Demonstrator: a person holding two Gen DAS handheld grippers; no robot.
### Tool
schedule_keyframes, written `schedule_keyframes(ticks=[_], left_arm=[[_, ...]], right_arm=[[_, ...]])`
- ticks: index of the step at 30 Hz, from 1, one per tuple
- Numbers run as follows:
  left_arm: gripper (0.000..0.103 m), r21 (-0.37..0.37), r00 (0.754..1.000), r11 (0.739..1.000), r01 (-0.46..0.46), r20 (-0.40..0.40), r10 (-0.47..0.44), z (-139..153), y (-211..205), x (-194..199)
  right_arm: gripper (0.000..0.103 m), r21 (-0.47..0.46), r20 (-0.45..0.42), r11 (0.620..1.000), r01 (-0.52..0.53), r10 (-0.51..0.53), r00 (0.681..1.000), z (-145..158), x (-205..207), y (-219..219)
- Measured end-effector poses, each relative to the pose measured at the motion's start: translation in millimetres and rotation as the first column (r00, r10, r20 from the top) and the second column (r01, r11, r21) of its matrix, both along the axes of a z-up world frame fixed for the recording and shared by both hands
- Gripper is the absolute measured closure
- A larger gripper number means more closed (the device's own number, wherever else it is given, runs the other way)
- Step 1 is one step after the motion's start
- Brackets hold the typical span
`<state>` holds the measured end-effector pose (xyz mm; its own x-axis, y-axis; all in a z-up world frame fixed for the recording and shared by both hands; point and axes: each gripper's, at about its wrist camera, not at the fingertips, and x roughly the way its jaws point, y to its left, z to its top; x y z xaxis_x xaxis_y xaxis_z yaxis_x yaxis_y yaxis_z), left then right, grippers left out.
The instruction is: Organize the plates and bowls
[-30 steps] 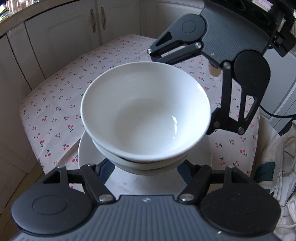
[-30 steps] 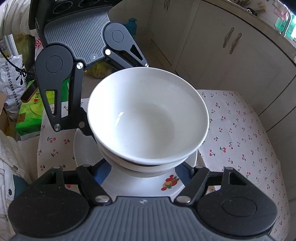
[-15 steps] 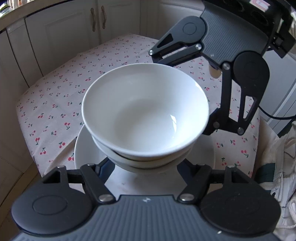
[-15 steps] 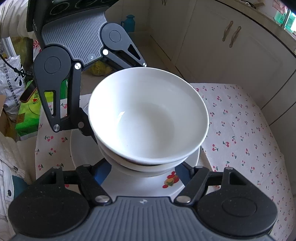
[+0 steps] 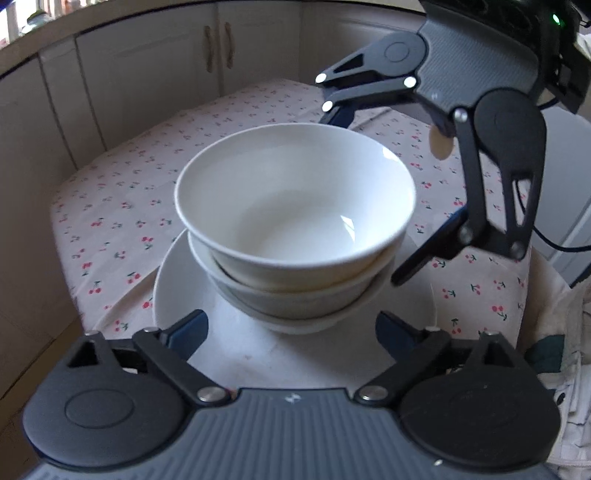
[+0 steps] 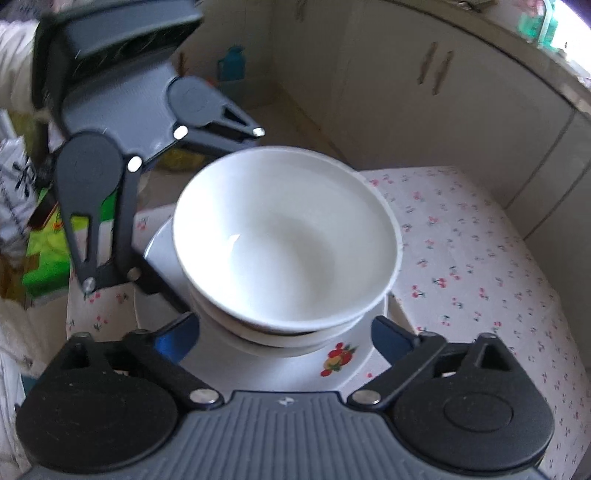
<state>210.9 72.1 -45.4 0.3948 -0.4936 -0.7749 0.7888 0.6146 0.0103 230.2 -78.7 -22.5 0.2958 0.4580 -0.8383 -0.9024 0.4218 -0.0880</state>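
A home kitchen, by every sign. Cream cabinet doors with paired upright handles under a curved countertop edge. A small table under a cherry-print cloth, with white bowls nested on a plate (fruit picture on its rim). To one side, a teal jug low down by the cabinets, green packaging and a printed bag, all rather blurred. Daylight from a window strip above the counter. Everyday household clutter, nothing industrial.
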Motion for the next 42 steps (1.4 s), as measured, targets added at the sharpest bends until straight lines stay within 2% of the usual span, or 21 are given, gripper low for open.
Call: schedule_keyframes(ticks=[4, 7, 10, 12, 14, 16, 20, 23, 25, 28, 31, 35, 42], left_arm=[[0.003, 0.000, 0.990, 0.998, -0.069, 0.121, 0.069, 10, 2, -27], [0.001, 0.000, 0.962, 0.990, -0.138, 0.236, 0.134, 20, 0, -56], [0.001, -0.078, 0.934, 0.974, -0.211, 0.279, 0.225, 28, 2, -81], [0.001, -0.124, 0.913, 0.951, -0.282, 0.271, 0.306, 33, 0, -94], [0.001, -0.156, 0.873, 0.911, -0.382, 0.263, 0.411, 37, -4, -103], [0.001, -0.190, 0.837, 0.867, -0.460, 0.234, 0.495, 41, -9, -114], [0.001, -0.172, 0.769, 0.791, -0.587, 0.185, 0.612, 43, -27, -129], [0.001, -0.167, 0.712, 0.734, -0.658, 0.179, 0.679, 45, -40, -145], [0.001, -0.174, 0.685, 0.710, -0.683, 0.186, 0.704, 49, -46, -157], [0.001, -0.183, 0.675, 0.698, -0.692, 0.180, 0.716, 54, -49, -173], [0.001, -0.163, 0.676, 0.704, -0.692, 0.195, 0.710, 57, -53, -183], [0.001, -0.178, 0.686, 0.711, -0.680, 0.189, 0.703, 62, -57, -193], [0.001, -0.202, 0.680, 0.704, -0.681, 0.183, 0.710, 71, -63, -203]], right_arm=[[0.000, 0.028, -0.021, 0.995, 0.096, -0.096, 0.995, 6, -6, -10], [0.000, 0.021, -0.022, 0.979, 0.203, -0.202, 0.979, 8, -20, -16], [0.000, 0.050, -0.035, 0.939, 0.341, -0.339, 0.940, 11, -37, -28], [0.000, 0.093, -0.032, 0.894, 0.439, -0.438, 0.898, 13, -53, -38], [0.000, 0.135, -0.027, 0.833, 0.537, -0.538, 0.842, 16, -68, -48], [0.000, 0.127, -0.021, 0.758, 0.640, -0.643, 0.766, 14, -82, -55], [0.000, 0.085, 0.002, 0.615, 0.784, -0.787, 0.617, 4, -103, -61], [0.000, 0.090, -0.017, 0.535, 0.840, -0.842, 0.539, 1, -121, -67], [0.000, 0.120, -0.003, 0.503, 0.856, -0.862, 0.507, 4, -135, -69], [0.000, 0.163, 0.019, 0.480, 0.862, -0.875, 0.484, 14, -155, -75], [0.000, 0.195, 0.061, 0.456, 0.868, -0.889, 0.454, 25, -166, -77], [0.000, 0.208, 0.082, 0.435, 0.876, -0.900, 0.428, 33, -182, -80], [0.000, 0.248, 0.079, 0.416, 0.875, -0.909, 0.409, 42, -203, -85]])
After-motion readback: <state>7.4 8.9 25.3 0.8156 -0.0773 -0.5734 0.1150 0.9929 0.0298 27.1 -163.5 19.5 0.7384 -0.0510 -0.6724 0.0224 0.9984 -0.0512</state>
